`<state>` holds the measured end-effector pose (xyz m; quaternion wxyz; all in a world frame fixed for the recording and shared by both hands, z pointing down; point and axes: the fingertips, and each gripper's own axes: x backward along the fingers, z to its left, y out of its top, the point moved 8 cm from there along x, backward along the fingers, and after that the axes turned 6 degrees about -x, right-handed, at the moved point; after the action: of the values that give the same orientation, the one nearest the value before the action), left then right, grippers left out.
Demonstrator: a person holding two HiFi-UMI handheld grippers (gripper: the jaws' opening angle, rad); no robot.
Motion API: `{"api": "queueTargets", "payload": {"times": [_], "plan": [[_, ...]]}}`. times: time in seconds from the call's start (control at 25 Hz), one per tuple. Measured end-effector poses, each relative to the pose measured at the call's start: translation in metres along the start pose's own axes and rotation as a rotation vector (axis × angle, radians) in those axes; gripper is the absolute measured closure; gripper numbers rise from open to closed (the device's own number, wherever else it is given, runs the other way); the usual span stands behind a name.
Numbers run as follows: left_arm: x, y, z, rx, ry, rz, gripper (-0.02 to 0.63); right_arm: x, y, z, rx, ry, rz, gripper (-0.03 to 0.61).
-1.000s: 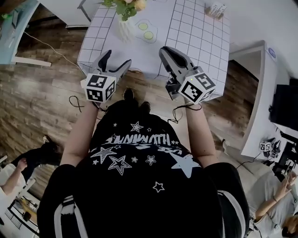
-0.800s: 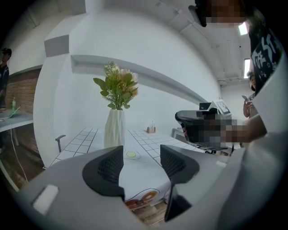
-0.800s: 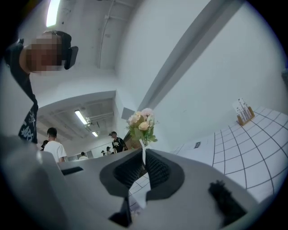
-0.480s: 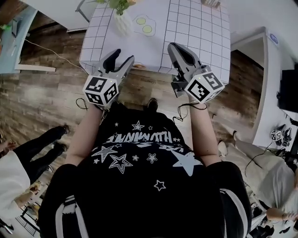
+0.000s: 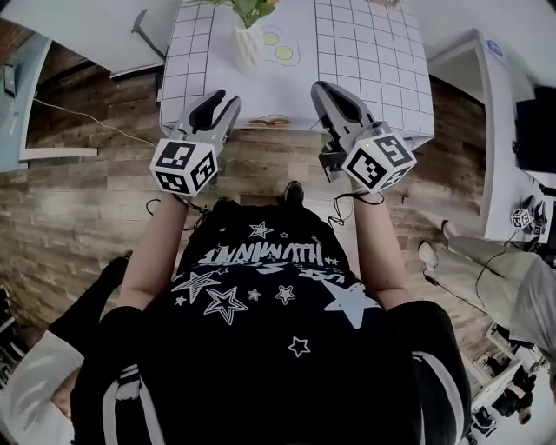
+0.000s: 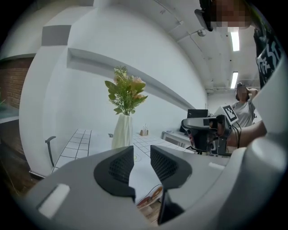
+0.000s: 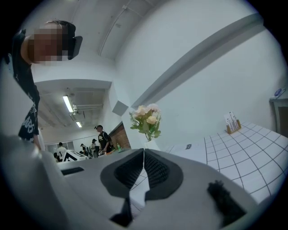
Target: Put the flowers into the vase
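Note:
A white ribbed vase (image 5: 248,45) stands on the grid-patterned table (image 5: 365,61), holding pink and cream flowers (image 5: 253,8) with green leaves. The left gripper view shows the vase (image 6: 122,131) and the flowers (image 6: 126,92) well ahead of the jaws. My left gripper (image 5: 222,102) hovers at the table's near edge, its jaws closing to a narrow gap with nothing between them. My right gripper (image 5: 325,90) is beside it, shut and empty. In the right gripper view the flowers (image 7: 146,118) rise just above the closed gripper (image 7: 144,167).
Two yellow-green circles (image 5: 278,48) are printed on the cloth by the vase. A small orange-patterned item (image 5: 273,120) lies at the table's front edge. A small holder (image 7: 232,125) stands at the far end. Wooden floor, a chair (image 5: 141,24), a white cabinet (image 5: 491,130) and other people surround the table.
The left jaws have narrowed from wide open. The right jaws have closed fully. Both grippers have edged toward the table's near edge, and a person at the left has walked on.

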<state>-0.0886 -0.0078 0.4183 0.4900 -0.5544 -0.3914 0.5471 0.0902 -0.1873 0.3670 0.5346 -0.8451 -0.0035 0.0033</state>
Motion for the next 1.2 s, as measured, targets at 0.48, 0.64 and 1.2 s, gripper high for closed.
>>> {"api": "queueTargets", "payload": {"times": [0.48,0.64,1.2], "plan": [[0.047,-0.008,0.054,0.043,-0.097,-0.049,0.557,-0.028,-0.024,0.071,0.095,-0.084,-0.002,0.566],[0.05,-0.001,0.061,0.024,-0.165,-0.064,0.56,-0.023,-0.03,0.093,0.149,-0.172,-0.015,0.566],[0.083,-0.019,0.09,0.013,-0.281,-0.018,0.604,-0.013,-0.081,0.147,0.125,-0.4,-0.022,0.566]]}}
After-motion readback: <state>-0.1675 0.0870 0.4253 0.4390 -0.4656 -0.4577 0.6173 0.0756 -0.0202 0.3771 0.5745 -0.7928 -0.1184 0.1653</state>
